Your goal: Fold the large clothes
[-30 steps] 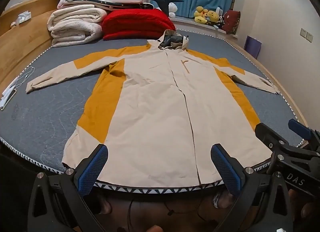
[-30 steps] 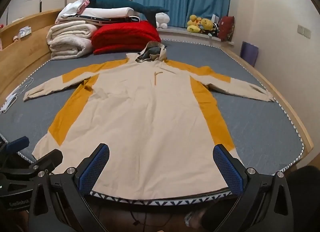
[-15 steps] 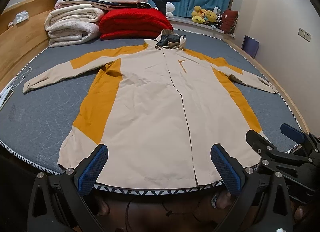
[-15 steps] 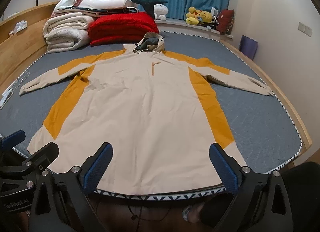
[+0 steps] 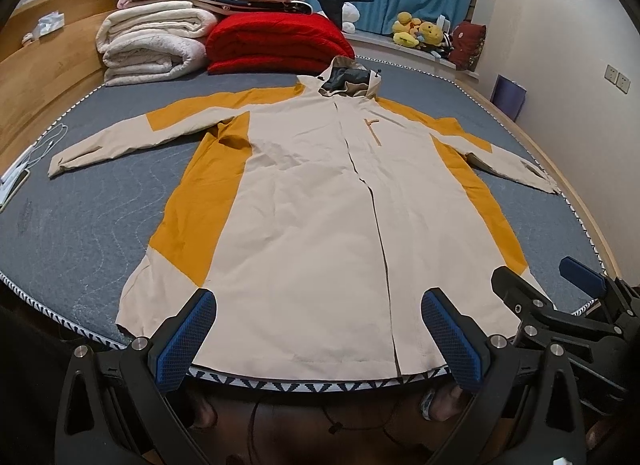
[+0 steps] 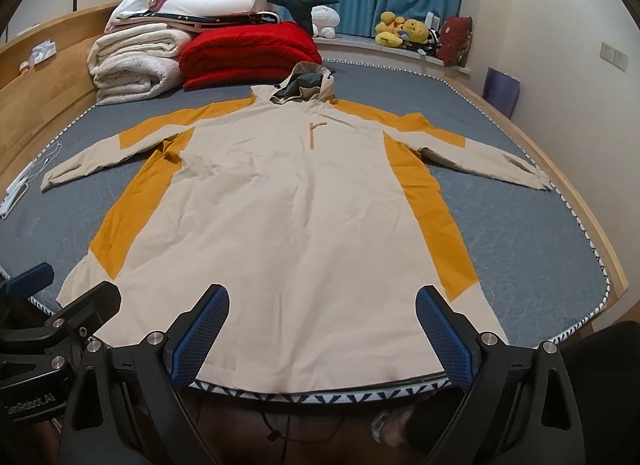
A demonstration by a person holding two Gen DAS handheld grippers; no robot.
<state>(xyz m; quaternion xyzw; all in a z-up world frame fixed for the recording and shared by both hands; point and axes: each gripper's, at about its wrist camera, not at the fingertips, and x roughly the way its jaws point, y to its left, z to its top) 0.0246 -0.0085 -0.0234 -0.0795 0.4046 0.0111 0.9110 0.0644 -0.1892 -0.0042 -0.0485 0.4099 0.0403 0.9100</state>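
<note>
A long beige coat (image 5: pixel 320 217) with mustard side panels lies flat, front up, on the grey mattress (image 5: pixel 80 225), sleeves spread and hood toward the far end. It shows the same way in the right wrist view as the coat (image 6: pixel 288 217). My left gripper (image 5: pixel 318 329) hovers open over the coat's hem at the near bed edge, nothing between its blue pads. My right gripper (image 6: pixel 322 325) is also open above the hem, a little to the right. Each gripper shows at the edge of the other's view.
Folded white blankets (image 5: pixel 156 45) and a red quilt (image 5: pixel 276 45) are stacked at the bed's far left. Plush toys (image 5: pixel 420 31) sit by the blue curtain. A cable and white items (image 5: pixel 24 169) lie at the mattress's left edge. A wooden frame (image 5: pixel 580 201) rims the bed.
Both grippers have tilted slightly, so the coat sits a little higher and nearer in each view. The right jaws have narrowed a touch. The coat itself has not moved.
</note>
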